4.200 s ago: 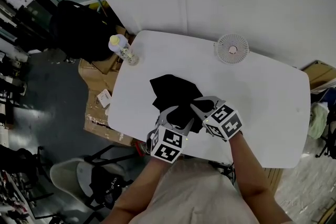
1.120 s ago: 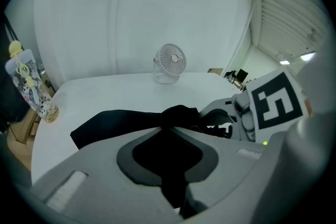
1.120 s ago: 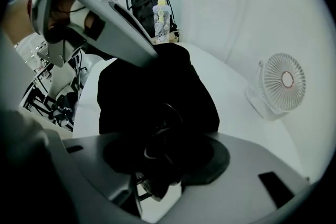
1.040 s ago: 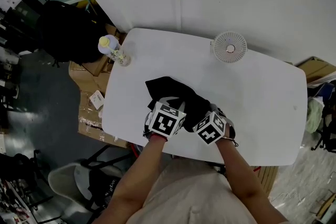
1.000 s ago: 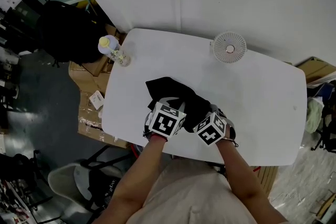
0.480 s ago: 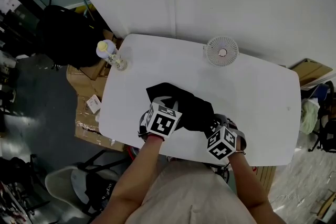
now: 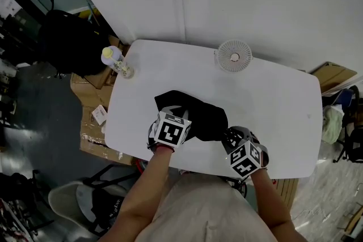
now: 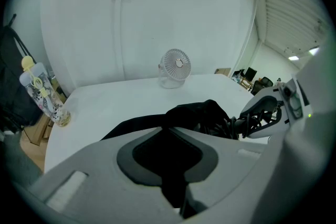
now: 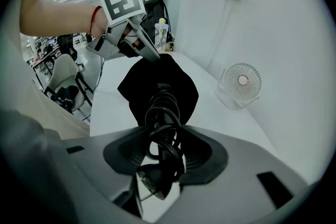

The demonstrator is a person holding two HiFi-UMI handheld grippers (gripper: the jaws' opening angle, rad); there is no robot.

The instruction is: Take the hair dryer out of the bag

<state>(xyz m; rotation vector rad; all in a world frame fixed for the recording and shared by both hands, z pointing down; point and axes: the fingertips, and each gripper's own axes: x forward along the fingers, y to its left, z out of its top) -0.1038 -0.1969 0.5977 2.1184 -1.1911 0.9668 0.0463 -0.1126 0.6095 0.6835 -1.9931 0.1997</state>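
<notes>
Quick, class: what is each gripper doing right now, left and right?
Left gripper: jaws closed on the black bag.
Right gripper: jaws have just been closing, gripping the coiled hair dryer cord.

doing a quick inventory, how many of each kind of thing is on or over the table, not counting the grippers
bag: 1
hair dryer: 1
fan: 1
bottle: 1
total: 4
</notes>
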